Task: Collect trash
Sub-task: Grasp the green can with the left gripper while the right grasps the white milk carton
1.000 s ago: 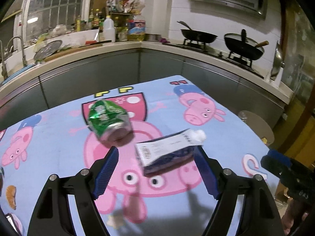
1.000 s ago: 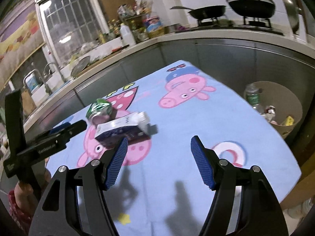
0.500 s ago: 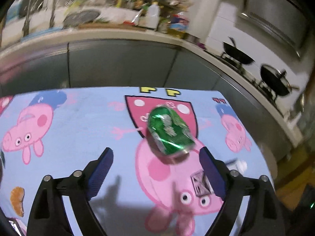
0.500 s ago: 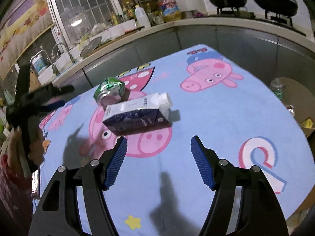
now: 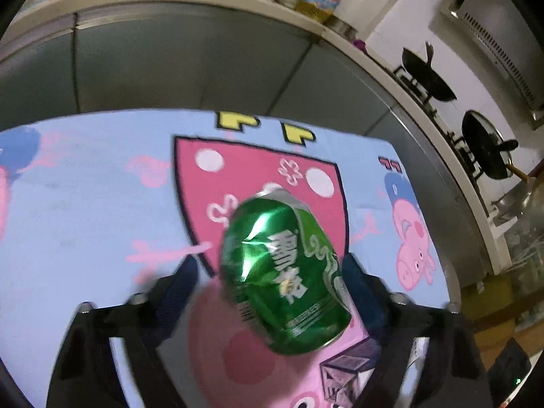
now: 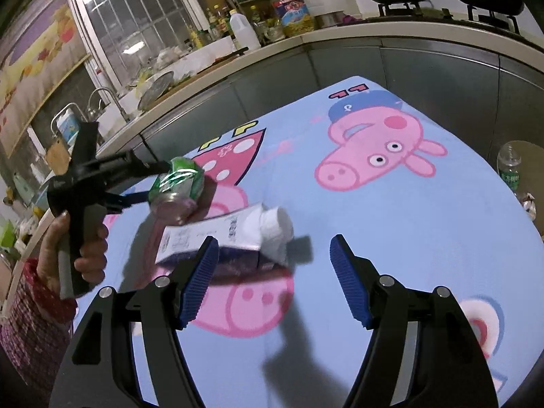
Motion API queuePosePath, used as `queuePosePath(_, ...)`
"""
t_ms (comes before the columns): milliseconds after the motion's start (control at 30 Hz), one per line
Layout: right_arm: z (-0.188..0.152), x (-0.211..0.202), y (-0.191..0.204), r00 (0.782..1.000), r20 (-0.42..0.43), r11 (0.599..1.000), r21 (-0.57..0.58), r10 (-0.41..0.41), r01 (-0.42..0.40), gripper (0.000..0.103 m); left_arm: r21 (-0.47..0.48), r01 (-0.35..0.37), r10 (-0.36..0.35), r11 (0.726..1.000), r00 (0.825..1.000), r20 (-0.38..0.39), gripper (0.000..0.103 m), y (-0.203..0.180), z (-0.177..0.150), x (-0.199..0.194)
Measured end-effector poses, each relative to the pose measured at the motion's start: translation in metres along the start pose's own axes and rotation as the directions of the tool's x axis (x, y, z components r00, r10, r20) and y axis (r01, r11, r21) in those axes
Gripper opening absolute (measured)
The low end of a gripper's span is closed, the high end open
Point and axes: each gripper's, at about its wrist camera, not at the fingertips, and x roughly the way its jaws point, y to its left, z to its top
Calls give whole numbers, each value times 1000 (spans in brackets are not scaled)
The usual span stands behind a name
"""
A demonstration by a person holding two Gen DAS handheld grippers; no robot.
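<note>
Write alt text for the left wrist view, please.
A crushed green metal can lies between the closing fingers of the left gripper, on a light blue cartoon-pig tablecloth. Behind are grey kitchen cabinets and two black pans.

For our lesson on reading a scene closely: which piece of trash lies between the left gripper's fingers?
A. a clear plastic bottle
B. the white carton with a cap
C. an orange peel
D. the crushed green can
D: the crushed green can lies between the fingers of the left gripper, which are closing; the white carton lies apart on the cloth.
</note>
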Motion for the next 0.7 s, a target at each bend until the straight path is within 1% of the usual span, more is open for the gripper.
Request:
queuePosePath(67, 6, 7, -1, 1000, 1, 1000, -8, 23, -23, 68, -16, 22, -23, 1000, 999, -24, 52, 1, -2, 10)
queuePosePath(100, 9, 10, -1, 998, 6, 998, -17, 58, -58, 70, -43, 72, -73, 996, 997, -18, 38, 3, -4, 11)
queuePosePath(133, 12, 12, -1, 994, 13, 994, -26, 106, -106, 75, -69, 116, -117, 991, 993, -13, 32, 5, -5, 11)
queuePosePath(167, 15, 14, 0, 986, 23, 985, -49, 166, -165, 80, -89, 131, -132, 987, 991, -8, 28, 6, -7, 10)
queuePosePath(200, 16, 15, 3, 982, 29, 980, -75, 188, -186, 82, -94, 136, -136, 986, 991, 1, 26, 5, -8, 8)
queuePosePath(233, 18, 17, 7, 980, 36, 974, -125, 195, -189, 84, -93, 145, -144, 985, 989, 11, 25, 4, -10, 6)
queuePosePath(300, 22, 23, 15, 983, 34, 962, -212, 183, -172, 86, -93, 149, -146, 985, 989, 29, 21, 0, -14, 0)
queuePosePath(333, 25, 29, 16, 984, 26, 958, -234, 176, -166, 86, -95, 151, -149, 984, 988, 29, 20, -1, -15, -2)
queuePosePath(367, 29, 35, 14, 985, 14, 960, -227, 173, -166, 86, -97, 162, -159, 982, 987, 31, 19, -3, -17, -5)
queuePosePath(400, 33, 43, 10, 984, -10, 965, -195, 180, -178, 86, -97, 179, -176, 979, 984, 38, 17, -5, -19, -9)
queuePosePath(433, 36, 50, 5, 980, -39, 968, -154, 196, -200, 81, -93, 191, -188, 977, 981, 45, 16, -7, -21, -14)
queuePosePath(467, 39, 58, 0, 972, -74, 968, -102, 223, -230, 68, -87, 202, -198, 975, 979, 54, 14, -9, -24, -19)
queuePosePath(500, 38, 63, -3, 965, -107, 967, -66, 239, -247, 62, -75, 209, -204, 975, 977, 62, 12, -11, -28, -25)
queuePosePath(533, 36, 66, -6, 961, -134, 968, -42, 242, -249, 59, -66, 207, -203, 976, 977, 66, 11, -13, -31, -29)
queuePosePath(567, 30, 65, -6, 958, -149, 967, -31, 244, -252, 57, -56, 199, -194, 978, 978, 70, 11, -14, -34, -33)
queuePosePath(600, 23, 60, -5, 951, -159, 962, -29, 264, -272, 56, -49, 195, -191, 980, 979, 72, 11, -14, -38, -38)
queuePosePath(700, -2, 41, -1, 937, -184, 951, -30, 296, -307, 55, -52, 211, -207, 976, 975, 75, 11, -12, -48, -48)
